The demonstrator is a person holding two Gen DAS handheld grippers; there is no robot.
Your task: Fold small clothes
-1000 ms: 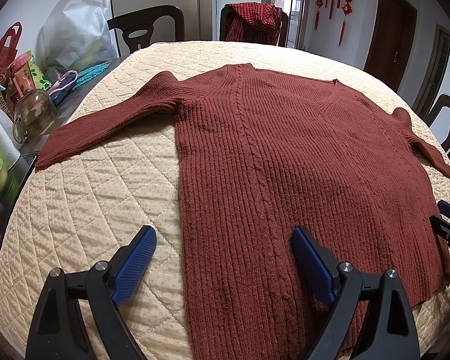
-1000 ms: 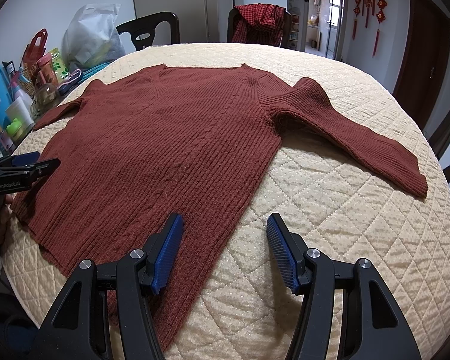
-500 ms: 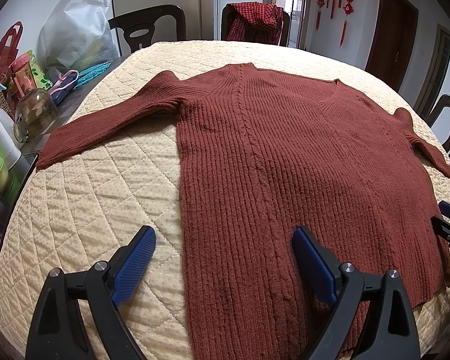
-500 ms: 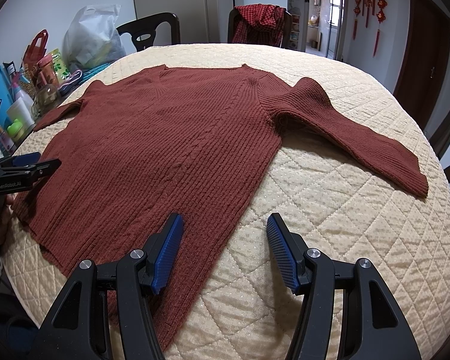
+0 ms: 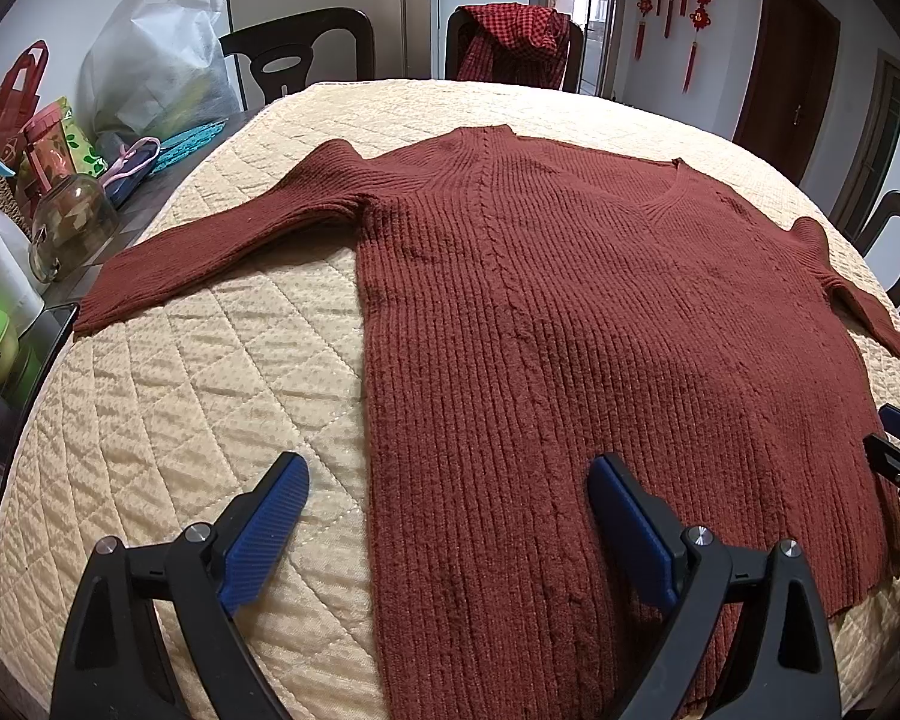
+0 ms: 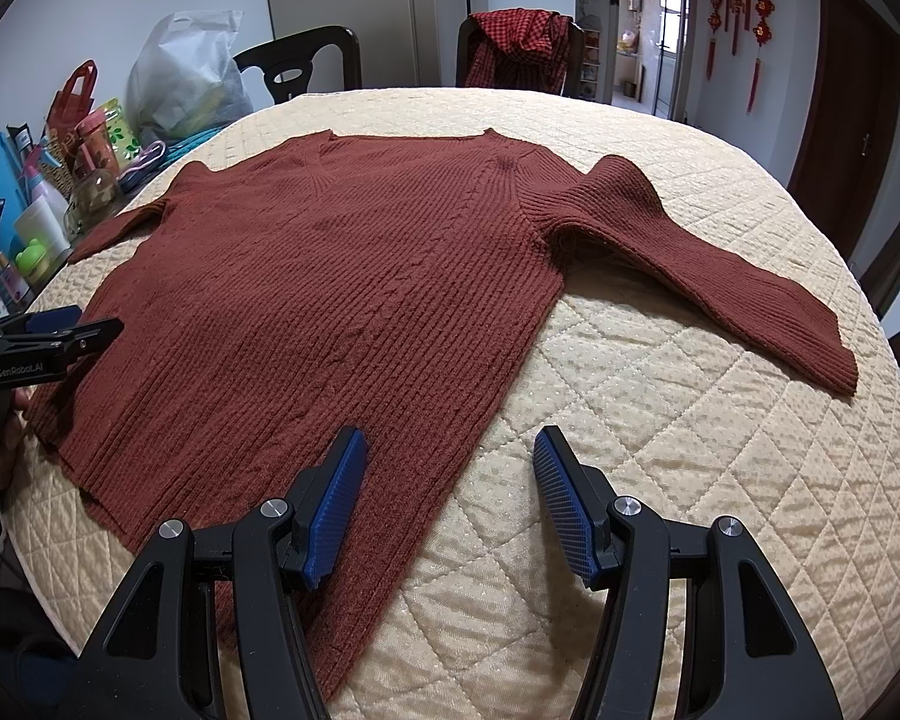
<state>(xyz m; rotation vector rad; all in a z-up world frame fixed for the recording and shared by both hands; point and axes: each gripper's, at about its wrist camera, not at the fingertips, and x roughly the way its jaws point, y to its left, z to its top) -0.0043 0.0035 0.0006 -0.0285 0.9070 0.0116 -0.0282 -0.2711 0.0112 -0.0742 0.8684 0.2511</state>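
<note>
Rust-red sweater [image 5: 600, 312] lies flat, sleeves out, on round tabletop with cream quilted cover [image 5: 180, 408]. Left gripper [image 5: 447, 516] and right gripper [image 6: 450, 486] both spread wide, empty, at hem. Dark chairs [image 6: 297, 63], bags, bottles behind.

Only legible text: "GenRobot.AI", white print on the black arm of the left tongs [image 6: 60, 339], left edge of the right wrist view. Labels on the bottles at far left too blurred to read.
</note>
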